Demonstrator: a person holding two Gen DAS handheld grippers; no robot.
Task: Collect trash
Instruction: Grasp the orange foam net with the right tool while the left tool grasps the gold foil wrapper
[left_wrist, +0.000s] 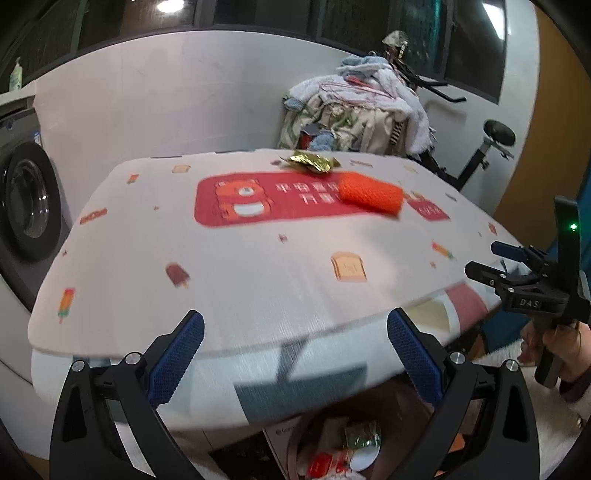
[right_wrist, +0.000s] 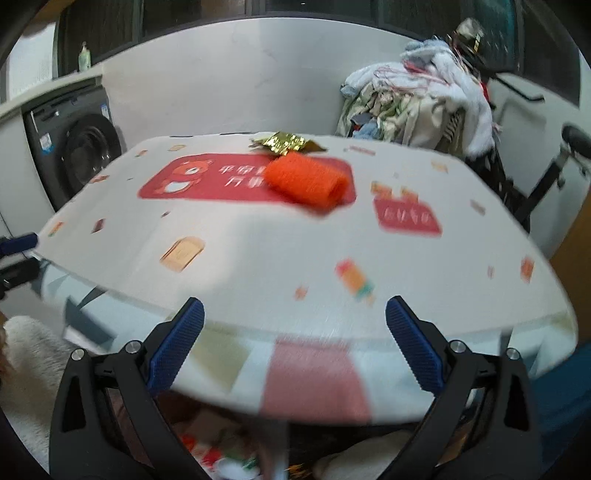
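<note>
Both tools hang spread and empty at the near edge: left tool (left_wrist: 295, 354), right tool (right_wrist: 294, 350). Reach the right one across the surface (right_wrist: 258, 258) to the orange foam sleeve (right_wrist: 306, 181), pinching its middle gently; gold wrapper (right_wrist: 286, 142) sits just beyond it.

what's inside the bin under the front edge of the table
The round bin holds a green-and-white wrapper, a red packet and a white disc. The white patterned tablecloth hides its far side.

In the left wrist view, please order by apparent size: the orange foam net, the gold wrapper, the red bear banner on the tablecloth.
1. red bear banner
2. orange foam net
3. gold wrapper, though it lies farther away, so its true size is unsure.
</note>
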